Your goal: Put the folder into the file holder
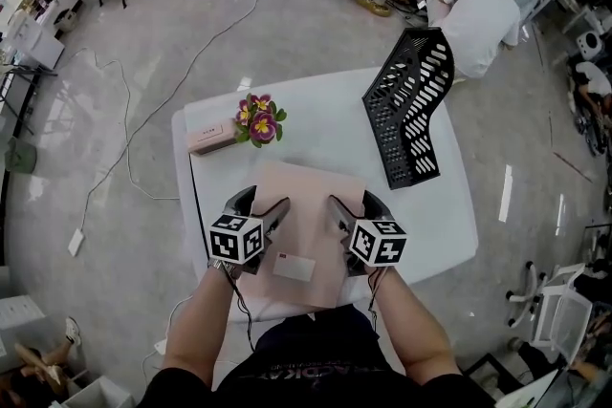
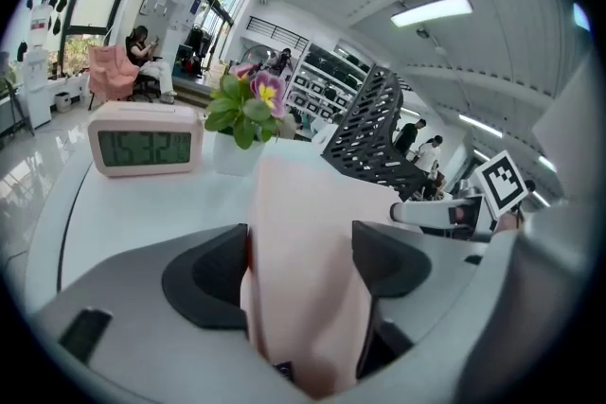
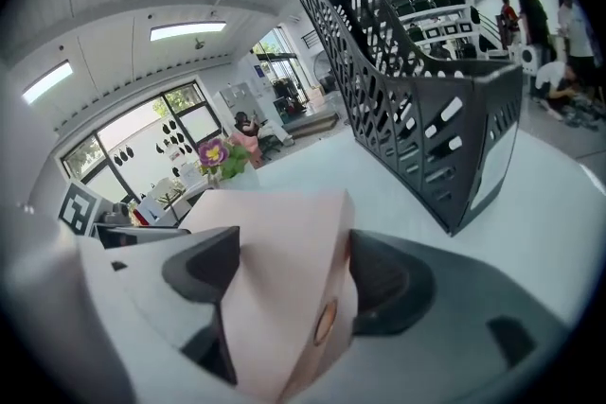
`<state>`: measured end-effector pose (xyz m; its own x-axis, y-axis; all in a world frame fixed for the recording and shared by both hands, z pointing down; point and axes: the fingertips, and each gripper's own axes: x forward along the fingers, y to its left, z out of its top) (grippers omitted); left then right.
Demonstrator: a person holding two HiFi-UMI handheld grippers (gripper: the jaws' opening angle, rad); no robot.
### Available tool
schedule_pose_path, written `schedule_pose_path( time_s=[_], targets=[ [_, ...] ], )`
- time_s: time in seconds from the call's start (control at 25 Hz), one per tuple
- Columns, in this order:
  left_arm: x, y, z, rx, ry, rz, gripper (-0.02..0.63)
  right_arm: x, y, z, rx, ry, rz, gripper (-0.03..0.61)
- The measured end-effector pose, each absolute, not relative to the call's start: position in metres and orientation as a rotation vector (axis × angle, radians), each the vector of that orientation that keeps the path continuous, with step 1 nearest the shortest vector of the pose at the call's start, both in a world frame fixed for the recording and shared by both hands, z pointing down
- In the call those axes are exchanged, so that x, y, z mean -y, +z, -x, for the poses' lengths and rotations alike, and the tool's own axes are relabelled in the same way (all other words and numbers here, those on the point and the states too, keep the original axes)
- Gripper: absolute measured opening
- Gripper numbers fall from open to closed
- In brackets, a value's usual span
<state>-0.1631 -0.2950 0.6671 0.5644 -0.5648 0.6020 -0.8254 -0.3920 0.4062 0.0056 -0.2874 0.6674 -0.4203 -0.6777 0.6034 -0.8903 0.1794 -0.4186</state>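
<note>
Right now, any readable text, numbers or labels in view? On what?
"15:32" on the clock display; the digits after it are unclear.
White label on the folder: too small to read.
Shirt print: too blurred to read.

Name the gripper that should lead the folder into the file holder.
Right, probably. Both grip the folder, but the right gripper holds the side nearer the file holder; the left gripper sits farther off.
</note>
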Motion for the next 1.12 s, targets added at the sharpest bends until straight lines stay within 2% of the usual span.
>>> schedule_pose_path(
  time_s=[0.68,1.12],
  targets=[
    [0.266,0.532,0.191,1.333,0.267,-2.366,0.347,0.270,0.506,0.026,2.467,0.515,-1.613,0.362],
    [0.205,0.491,0.213,1.414,0.207,-2.486,0.347,0.202,0.460,0.048,2.549,0.273,-1.616,0.348]
  ],
)
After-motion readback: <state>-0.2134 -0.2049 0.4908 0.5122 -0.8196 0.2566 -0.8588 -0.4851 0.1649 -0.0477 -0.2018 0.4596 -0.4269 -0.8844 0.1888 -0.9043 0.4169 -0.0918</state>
